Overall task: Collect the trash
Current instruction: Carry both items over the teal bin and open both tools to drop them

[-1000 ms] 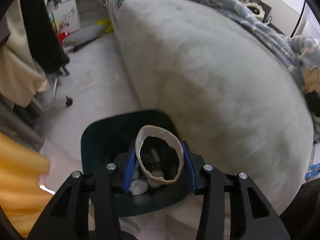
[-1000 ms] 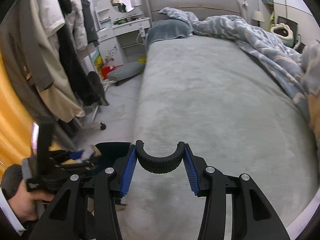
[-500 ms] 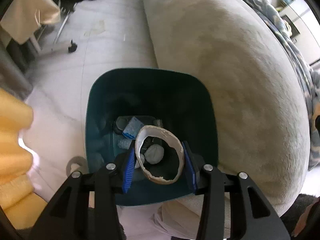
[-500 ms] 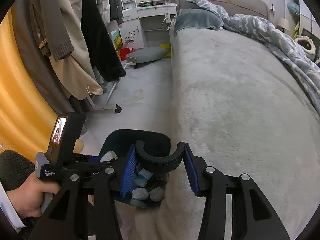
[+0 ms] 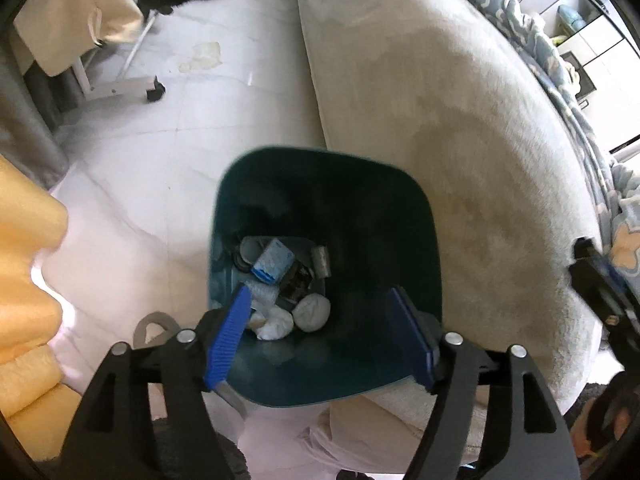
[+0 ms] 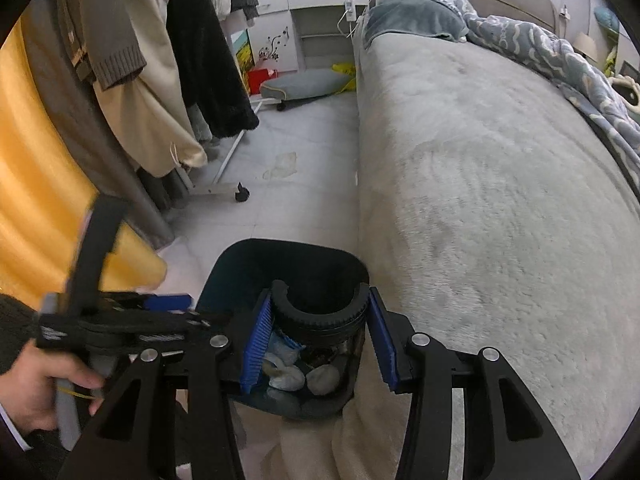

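Left claw is spread wide with nothing in it, hanging right over the dark teal bin that sits on the floor against the bed. Right claw is clamped on a black ribbed ring piece, also above the bin. Inside the bin there's crumpled white tissue and a blue-and-white packet; the darker bits down there are too murky to name. Half a second ago the left claw was gripping a cardboard ring, and now it's gone from the claw; I can't pick it out in the bin.
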A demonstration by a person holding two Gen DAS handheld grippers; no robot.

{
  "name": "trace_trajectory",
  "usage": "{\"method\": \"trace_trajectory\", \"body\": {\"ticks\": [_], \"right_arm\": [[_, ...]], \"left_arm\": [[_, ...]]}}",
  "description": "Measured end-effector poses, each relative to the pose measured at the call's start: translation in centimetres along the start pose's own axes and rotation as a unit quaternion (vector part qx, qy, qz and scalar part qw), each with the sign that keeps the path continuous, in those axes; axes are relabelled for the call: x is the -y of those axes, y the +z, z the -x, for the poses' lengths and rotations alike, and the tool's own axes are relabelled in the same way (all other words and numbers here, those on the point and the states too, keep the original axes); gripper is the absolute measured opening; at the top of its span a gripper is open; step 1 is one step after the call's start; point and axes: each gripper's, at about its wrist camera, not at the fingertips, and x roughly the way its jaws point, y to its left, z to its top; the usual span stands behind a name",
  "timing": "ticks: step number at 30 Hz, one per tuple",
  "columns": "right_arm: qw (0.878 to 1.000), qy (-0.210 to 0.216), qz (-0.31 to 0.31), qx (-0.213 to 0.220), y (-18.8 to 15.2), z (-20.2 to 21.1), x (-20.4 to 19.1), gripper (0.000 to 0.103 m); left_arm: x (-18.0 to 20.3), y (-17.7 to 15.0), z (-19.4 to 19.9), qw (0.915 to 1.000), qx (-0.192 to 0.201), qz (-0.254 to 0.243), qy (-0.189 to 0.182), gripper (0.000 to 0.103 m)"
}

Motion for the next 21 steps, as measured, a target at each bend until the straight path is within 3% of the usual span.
{"method": "trace_trajectory", "body": {"ticks": [9, 12, 18, 21], "right_arm": [[0.998, 0.01, 0.007, -0.067, -0.5, -5.4, -0.7, 0.047], [0.996, 0.012, 0.005, -0.091, -0.9, -7.3, -0.9, 0.047], [0.99, 0.009, 0.012, -0.139, -2.1, -11.4, -1.4, 0.049], [0.987, 0.015, 0.014, -0.162, -2.7, -12.9, -1.8, 0.05]], "left_arm": [[-0.4, 0.7, 6.4, 0.994, 0.107, -0.021, -0.003, 0.082], [-0.3, 0.7, 8.5, 0.989, 0.145, -0.031, 0.004, 0.091], [0.0, 0.5, 11.3, 0.9789, 0.2, -0.042, -0.006, 0.095], [1.3, 0.0, 12.7, 0.9708, 0.223, -0.086, 0.02, 0.097]]}}
